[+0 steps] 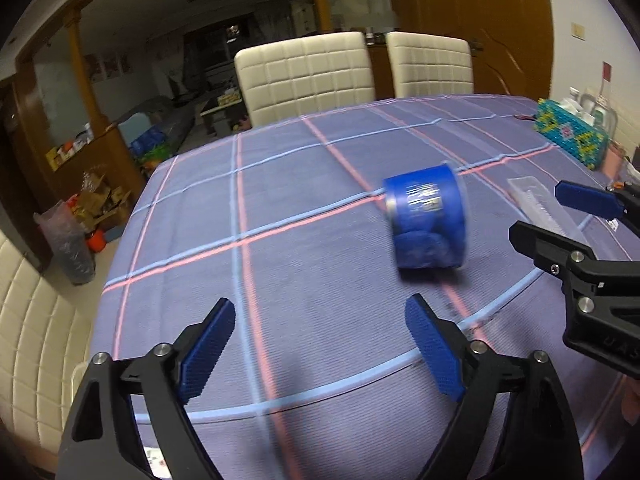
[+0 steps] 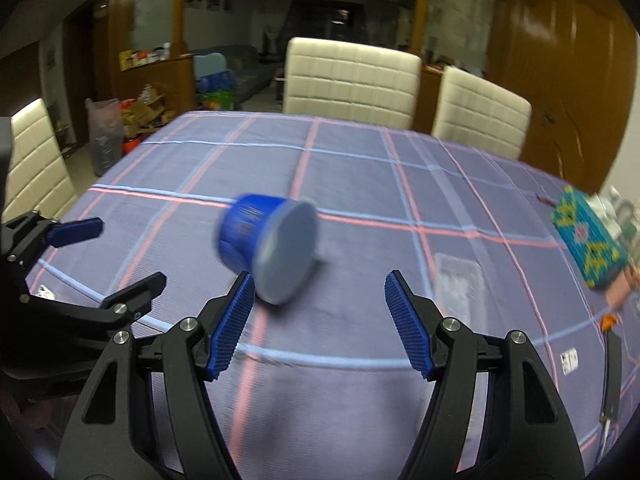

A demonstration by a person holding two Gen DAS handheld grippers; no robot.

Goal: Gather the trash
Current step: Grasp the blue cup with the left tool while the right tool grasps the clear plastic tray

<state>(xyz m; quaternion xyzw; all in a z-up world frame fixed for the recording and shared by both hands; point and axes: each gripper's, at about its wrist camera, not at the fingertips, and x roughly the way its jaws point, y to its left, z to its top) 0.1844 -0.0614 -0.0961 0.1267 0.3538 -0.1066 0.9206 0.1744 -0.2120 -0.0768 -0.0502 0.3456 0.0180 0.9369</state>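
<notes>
Blue cup [image 1: 426,218] lies tipped on its side on tabletop [image 1: 280,200], mid-surface, blurred; grey round end [image 2: 286,250] faces right wrist view. Left gripper [image 1: 320,346] jaws wide, empty; cup ahead of it and off to right, apart from its pads. Right gripper [image 2: 318,326] jaws parted, empty; cup just ahead, toward its left finger [image 2: 232,326], contact not clear. Clear plastic wrapper [image 2: 458,286] flat on tabletop, ahead-right of right gripper. Patterned tissue box [image 1: 572,134] at far right edge of tabletop.
</notes>
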